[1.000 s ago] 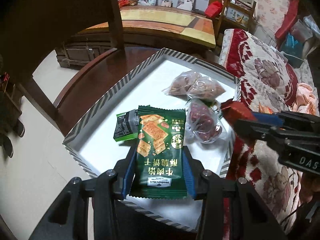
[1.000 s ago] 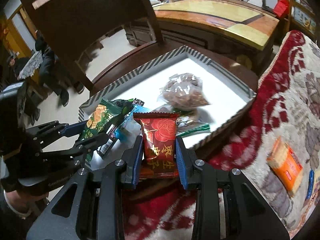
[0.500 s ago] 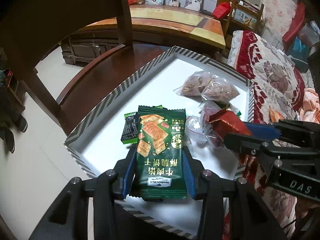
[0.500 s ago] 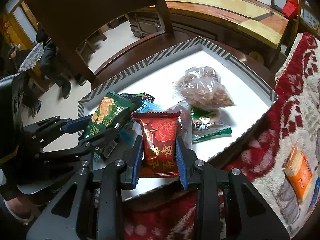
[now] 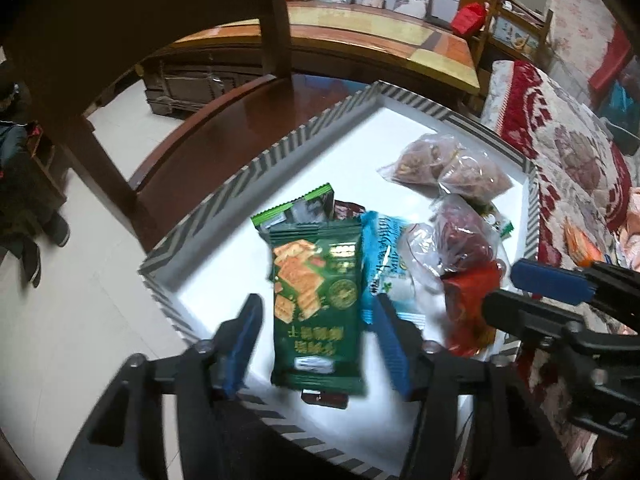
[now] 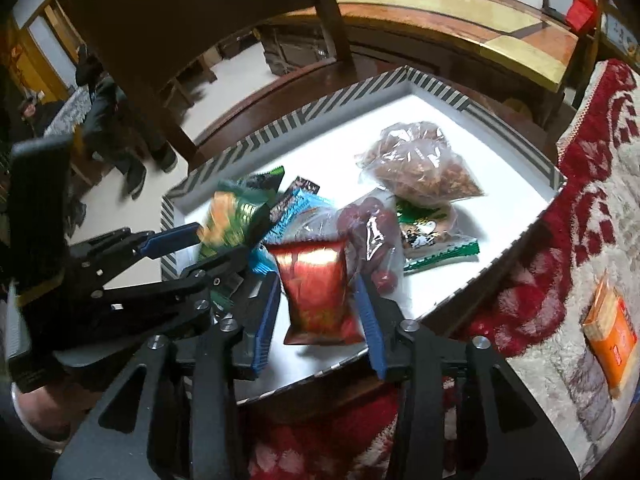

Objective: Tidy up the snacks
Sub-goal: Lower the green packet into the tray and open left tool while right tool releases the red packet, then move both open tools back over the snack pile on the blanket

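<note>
Since half a second ago both sets of fingers have been spread apart, and the two packets once pinched are seen released and blurred over the tray. In the left wrist view, the left gripper [image 5: 318, 320] is held wide open with nothing gripped; the green cracker packet [image 5: 316, 304] is seen loose between its blue pads, a gap on each side, above the near end of the striped tray [image 5: 256, 164]. A blue packet [image 5: 382, 256] is found just beside it at 2 o'clock, clear bags of red dates [image 5: 460, 236] further toward 2 o'clock, and bags of nuts [image 5: 444, 166] at 1 o'clock. The right gripper [image 5: 520, 292] enters at 3 o'clock, the red packet [image 5: 470, 304] just left of its tip. In the right wrist view, the right gripper [image 6: 316, 304] is likewise opened wide and holds nothing; the red packet [image 6: 318, 292] is seen free between the pads over the tray [image 6: 352, 92] edge. The left gripper [image 6: 192, 248] is seen at 9 o'clock, the green cracker packet [image 6: 228, 220] blurred at its tip. An orange packet [image 6: 610, 336] is left on the patterned blanket [image 6: 560, 240] at 3 o'clock, outside the tray.
</note>
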`<state>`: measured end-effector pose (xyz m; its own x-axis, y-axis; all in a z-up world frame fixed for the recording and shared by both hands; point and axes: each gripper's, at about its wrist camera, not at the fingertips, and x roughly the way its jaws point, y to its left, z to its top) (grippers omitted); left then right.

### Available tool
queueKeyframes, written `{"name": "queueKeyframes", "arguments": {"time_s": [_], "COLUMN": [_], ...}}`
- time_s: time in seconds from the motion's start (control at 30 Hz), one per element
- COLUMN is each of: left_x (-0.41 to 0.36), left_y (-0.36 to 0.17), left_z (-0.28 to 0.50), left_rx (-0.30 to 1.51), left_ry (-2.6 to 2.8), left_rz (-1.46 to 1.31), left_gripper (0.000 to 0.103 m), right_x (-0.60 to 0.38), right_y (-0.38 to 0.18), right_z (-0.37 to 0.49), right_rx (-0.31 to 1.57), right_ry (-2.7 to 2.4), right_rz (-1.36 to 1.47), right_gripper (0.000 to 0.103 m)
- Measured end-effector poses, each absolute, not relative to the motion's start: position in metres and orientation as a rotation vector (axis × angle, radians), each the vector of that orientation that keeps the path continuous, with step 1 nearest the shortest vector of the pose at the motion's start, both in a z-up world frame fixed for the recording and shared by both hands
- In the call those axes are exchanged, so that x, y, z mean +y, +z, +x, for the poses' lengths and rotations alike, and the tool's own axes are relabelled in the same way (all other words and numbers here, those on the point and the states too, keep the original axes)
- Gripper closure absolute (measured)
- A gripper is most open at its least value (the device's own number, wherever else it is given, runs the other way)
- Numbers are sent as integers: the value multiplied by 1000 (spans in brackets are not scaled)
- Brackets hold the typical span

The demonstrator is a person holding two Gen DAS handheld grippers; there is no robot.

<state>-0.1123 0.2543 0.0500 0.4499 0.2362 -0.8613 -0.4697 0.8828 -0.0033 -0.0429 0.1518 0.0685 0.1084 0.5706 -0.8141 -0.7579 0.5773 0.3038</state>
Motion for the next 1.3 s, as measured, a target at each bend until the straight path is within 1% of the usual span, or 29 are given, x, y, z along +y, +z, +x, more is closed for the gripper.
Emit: {"name": "queueKeyframes", "arguments": {"time_s": [0.03, 0.1, 0.13, 0.37, 0.43, 0.83, 1.3], "left_x": [254, 254, 253, 236, 226, 156, 91], "left_y": [52, 57, 59, 76, 80, 88, 80], "left_z": [-113, -115, -115, -114, -111, -82, -50], "left_rx": [1010, 994, 989, 948, 938, 948, 991], "left_ry": [446, 447, 448, 435, 425, 293, 181], "left_rz": [-257, -257, -254, -251, -242, -151, -91], "left_gripper": [33, 30, 27, 20, 17, 16, 15], "right_x": [150, 145, 142, 104, 88, 2, -108], "right_y": [70, 74, 77, 92, 94, 87, 59], "right_z": [-43, -44, -45, -46, -45, -29, -16], "right_rx": [1084, 1083, 1078, 1053, 1048, 1071, 1115], "right_ry": [991, 990, 988, 961, 935, 802, 605], "right_rz": [-195, -174, -168, -87, -64, 39, 152], "right_gripper": [63, 63, 63, 63, 63, 63, 63]}}
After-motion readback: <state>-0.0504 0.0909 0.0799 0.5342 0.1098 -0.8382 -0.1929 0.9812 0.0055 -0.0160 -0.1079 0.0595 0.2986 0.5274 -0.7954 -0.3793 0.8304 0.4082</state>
